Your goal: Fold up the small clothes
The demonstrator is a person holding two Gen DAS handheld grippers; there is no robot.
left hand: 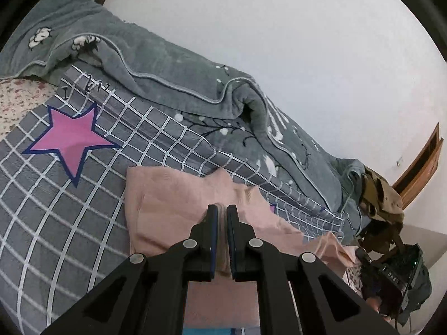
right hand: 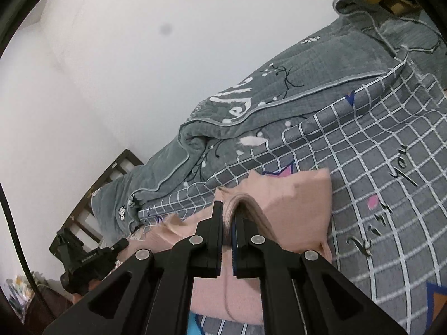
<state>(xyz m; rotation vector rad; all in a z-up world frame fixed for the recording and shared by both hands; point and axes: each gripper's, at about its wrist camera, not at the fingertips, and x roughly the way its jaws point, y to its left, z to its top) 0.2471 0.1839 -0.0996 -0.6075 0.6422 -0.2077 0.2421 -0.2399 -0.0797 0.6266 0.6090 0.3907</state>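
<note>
A small pink garment [left hand: 167, 203] lies on a grey checked bedsheet [left hand: 56, 223]. My left gripper [left hand: 222, 209] is shut on a fold of the pink cloth, which is pinched between its fingers. In the right wrist view the same pink garment [right hand: 301, 212] is lifted at one edge. My right gripper [right hand: 227, 209] is shut on a thick folded edge of it. The other gripper shows in each view: the right one at the lower right of the left wrist view [left hand: 388, 276], the left one at the lower left of the right wrist view [right hand: 92, 259].
A rumpled grey-green quilt [left hand: 181, 64] lies along the wall side of the bed. A pink star [left hand: 69, 139] is printed on the sheet. A dark wooden headboard [right hand: 92, 195] and a brown bag [left hand: 382, 201] stand at the bed's ends.
</note>
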